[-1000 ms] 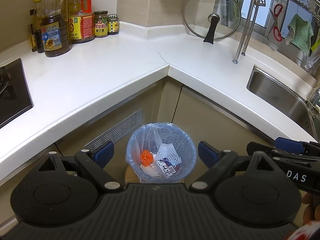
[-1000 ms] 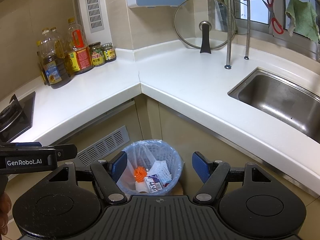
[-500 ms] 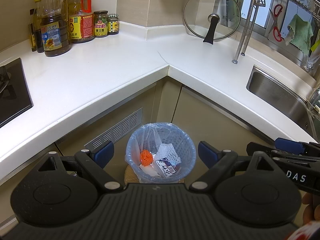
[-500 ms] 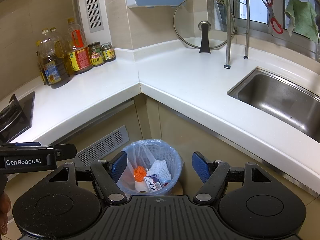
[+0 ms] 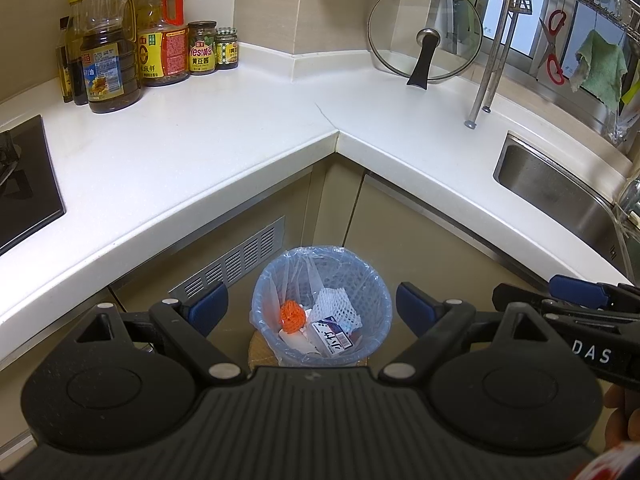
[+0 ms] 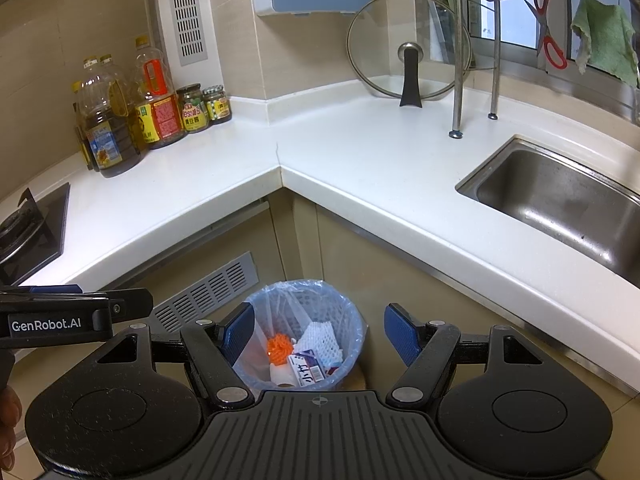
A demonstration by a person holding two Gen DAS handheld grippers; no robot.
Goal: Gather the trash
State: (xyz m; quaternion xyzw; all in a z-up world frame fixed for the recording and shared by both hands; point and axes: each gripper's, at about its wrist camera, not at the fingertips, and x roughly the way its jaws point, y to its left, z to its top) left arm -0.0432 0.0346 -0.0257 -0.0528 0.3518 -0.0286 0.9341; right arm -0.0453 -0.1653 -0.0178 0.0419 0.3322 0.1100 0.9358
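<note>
Left wrist view is showing both hand-held grippers (image 5: 310,306) (image 6: 318,332) hovering apart, empty, over the bin (image 5: 322,304) at 6 o'clock; approaching its liner rim squarely looks best.

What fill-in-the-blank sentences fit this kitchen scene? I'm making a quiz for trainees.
1. The bin is lined with a ____ plastic bag.
2. The glass lid stands on the ____.
3. Both the left hand-held gripper and the right hand-held gripper are ____.

Missing words: blue; counter; open

Home kitchen: corner countertop (image 5: 224,140), steel sink (image 6: 560,200), hob (image 5: 24,184), oil bottles (image 5: 108,64).
</note>
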